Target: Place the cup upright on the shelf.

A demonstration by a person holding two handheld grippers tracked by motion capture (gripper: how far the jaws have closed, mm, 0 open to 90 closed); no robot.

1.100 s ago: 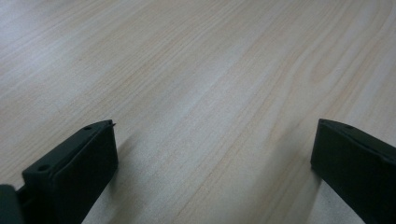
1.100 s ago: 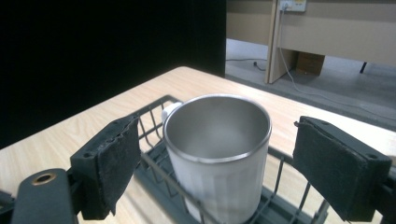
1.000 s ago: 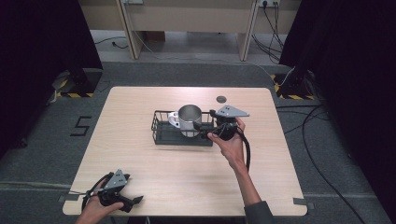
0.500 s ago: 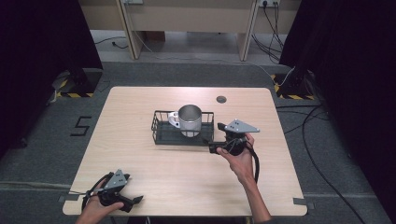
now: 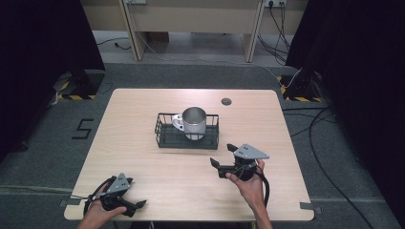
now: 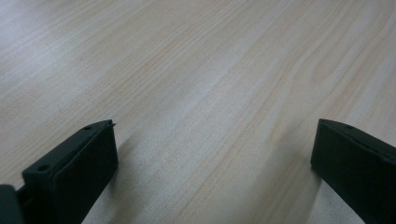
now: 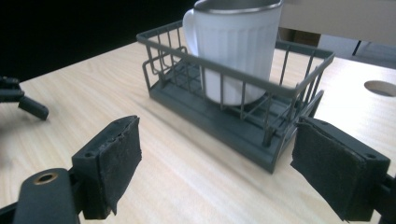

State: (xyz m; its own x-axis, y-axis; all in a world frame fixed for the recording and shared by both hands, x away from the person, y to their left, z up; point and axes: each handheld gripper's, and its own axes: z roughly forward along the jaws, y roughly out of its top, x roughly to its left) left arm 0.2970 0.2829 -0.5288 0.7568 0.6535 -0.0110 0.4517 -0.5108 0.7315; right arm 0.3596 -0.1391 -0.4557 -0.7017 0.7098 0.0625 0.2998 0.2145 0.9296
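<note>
A dark wire basket [image 5: 165,136] stands at the middle of the wooden table, and a white mug [image 5: 193,121] with a metal rim stands upright inside it. My right gripper [image 5: 222,155] is held open just in front of the basket's right end, nothing between its jaws. From the right gripper view, the basket [image 7: 243,126] and the mug [image 7: 238,51] lie ahead beyond the open right gripper [image 7: 217,135]. My left gripper [image 5: 136,199] rests open near the table's front left corner. Seen from the left gripper view, the left gripper [image 6: 215,130] spans bare wood.
A round cable hole [image 5: 226,101] sits in the table behind the basket, also visible as the hole [image 7: 380,87] at far right. The left gripper's jaw tips [image 7: 23,100] show far off. Cables lie on the floor to the right of the table.
My right gripper has pulled back from the basket's right side toward the table's front, staying open. The left gripper has not moved. The mug stays in the basket.
</note>
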